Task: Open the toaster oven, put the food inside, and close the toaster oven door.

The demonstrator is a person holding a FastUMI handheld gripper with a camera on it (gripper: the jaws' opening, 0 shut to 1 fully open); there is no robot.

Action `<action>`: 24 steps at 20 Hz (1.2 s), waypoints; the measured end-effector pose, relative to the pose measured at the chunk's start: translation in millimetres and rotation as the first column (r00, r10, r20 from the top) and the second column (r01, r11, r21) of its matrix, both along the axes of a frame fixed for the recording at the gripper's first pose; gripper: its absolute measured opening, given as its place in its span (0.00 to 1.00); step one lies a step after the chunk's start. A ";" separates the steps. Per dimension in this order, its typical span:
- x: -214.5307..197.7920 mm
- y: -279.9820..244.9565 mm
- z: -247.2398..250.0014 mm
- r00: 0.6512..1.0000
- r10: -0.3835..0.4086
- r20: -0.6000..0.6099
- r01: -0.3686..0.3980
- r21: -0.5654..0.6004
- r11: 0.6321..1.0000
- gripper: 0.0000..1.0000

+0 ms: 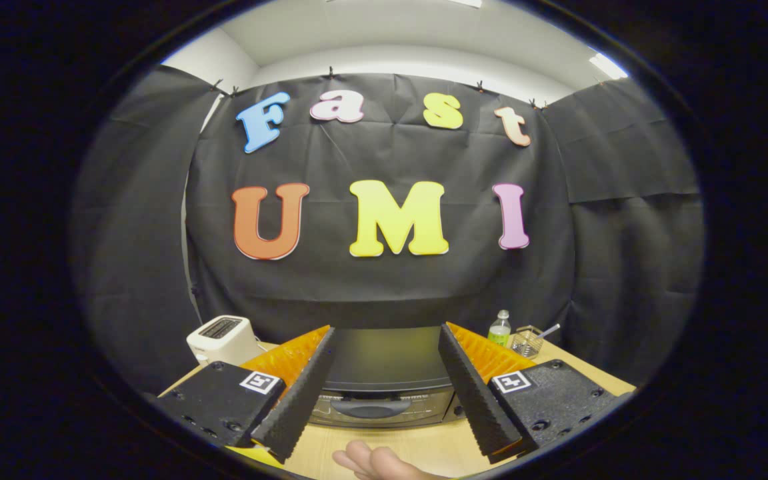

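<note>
A dark toaster oven (pixel 384 373) stands on the wooden table (pixel 424 447), seen from above and in front; its flat top and the curved handle (pixel 371 405) of its shut door lie between my two fingers. My gripper (pixel 384 331) hovers over the oven with its fingers spread wide and nothing between them. A person's hand (pixel 374 463) rests on the table just in front of the oven door. What the hand holds, if anything, is hidden.
A white pop-up toaster (pixel 223 339) sits at the back left of the table. At the back right stand a small green-labelled bottle (pixel 500 329) and a clear container (pixel 527 342) with a utensil in it. Black cloth walls close the booth behind.
</note>
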State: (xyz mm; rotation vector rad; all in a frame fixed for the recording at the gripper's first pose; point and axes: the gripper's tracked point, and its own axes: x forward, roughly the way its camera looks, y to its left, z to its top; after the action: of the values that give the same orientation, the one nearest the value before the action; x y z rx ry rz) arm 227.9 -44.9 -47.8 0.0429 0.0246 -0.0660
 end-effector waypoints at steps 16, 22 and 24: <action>72.3 2.9 -134.7 0.964 0.016 -0.265 -0.010 0.022 1.000 1.00; 63.1 6.0 -149.4 0.961 0.017 -0.277 -0.028 -0.036 0.999 1.00; 55.1 5.8 -151.5 0.959 0.024 -0.282 -0.029 -0.014 0.999 1.00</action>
State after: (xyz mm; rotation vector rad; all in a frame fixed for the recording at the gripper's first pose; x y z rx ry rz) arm 283.0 -39.1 -199.3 0.0150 0.3104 -0.0453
